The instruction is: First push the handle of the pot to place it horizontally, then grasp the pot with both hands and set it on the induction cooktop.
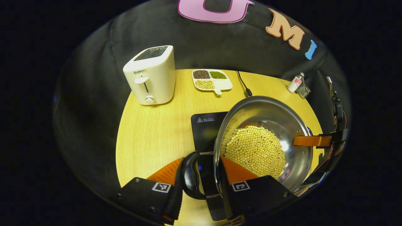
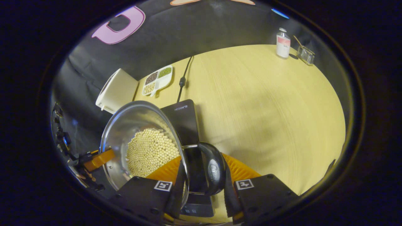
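Pot (image 1: 267,138) — steel, round, holding a heap of pale yellow beans (image 1: 256,150) — sits between the two grippers, over the black induction cooktop (image 1: 205,128) on the yellow wood table (image 1: 150,135). Can't tell whether its base rests on the cooktop or hangs just above it.

Left gripper (image 1: 201,172), in the left gripper view: fingers clamped across the pot's wall and one black loop handle (image 1: 190,175), one finger inside the rim by the beans, the other outside against the handle. Across the pot, the right gripper's finger shows at the far rim.

Right gripper (image 2: 201,175), in the right gripper view: same sort of hold on the opposite black handle (image 2: 212,171), one finger inside the rim, one outside, both pressed in. The left gripper's finger shows at the far rim here.

Elsewhere on the table: white toaster (image 1: 150,75) at the back left, a divided white dish (image 1: 212,80) w/ dark, green and pale beans beside it, a black power cord (image 1: 243,83) running toward the cooktop. Small bottle (image 2: 283,43) and a wire holder (image 2: 305,55) stand near the far edge, well apart from the pot.
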Demonstrator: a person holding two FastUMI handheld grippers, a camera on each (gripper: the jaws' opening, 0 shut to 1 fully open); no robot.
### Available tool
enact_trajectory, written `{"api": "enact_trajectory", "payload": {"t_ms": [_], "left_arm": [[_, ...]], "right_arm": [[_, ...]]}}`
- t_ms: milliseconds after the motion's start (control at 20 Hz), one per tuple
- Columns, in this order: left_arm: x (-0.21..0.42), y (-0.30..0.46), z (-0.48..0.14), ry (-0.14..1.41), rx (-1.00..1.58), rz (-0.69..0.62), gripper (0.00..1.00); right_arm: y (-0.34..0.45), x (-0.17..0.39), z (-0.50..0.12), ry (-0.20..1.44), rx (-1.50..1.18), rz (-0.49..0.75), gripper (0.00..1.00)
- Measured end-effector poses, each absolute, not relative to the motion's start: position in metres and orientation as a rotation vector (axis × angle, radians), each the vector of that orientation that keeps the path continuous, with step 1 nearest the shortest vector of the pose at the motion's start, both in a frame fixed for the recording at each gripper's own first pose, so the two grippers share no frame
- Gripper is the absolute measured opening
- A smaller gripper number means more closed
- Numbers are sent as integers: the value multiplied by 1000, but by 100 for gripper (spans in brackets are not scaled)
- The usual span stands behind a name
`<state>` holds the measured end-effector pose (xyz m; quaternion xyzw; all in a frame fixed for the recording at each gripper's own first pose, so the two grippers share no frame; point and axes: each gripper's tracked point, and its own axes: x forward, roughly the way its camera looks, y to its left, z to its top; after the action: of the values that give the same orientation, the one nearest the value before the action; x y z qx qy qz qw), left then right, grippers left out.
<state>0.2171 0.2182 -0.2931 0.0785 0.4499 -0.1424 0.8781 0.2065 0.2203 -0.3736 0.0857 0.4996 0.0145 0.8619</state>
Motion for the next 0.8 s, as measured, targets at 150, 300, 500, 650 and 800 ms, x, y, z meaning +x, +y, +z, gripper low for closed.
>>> {"api": "enact_trajectory", "payload": {"t_ms": [150,300,500,650,800], "left_arm": [[219,223,-293,933,170,-283,57],[216,227,-298,946,142,-243,60],[216,230,-298,932,131,-203,66],[219,239,-291,896,152,-167,72],[214,244,-284,866,127,-141,99]], "right_arm": [[222,209,-373,1046,173,43,58],[223,211,-372,1048,174,46,52],[229,213,-372,1045,198,59,55],[235,215,-360,1012,219,71,81],[225,216,-344,951,219,54,94]]}}
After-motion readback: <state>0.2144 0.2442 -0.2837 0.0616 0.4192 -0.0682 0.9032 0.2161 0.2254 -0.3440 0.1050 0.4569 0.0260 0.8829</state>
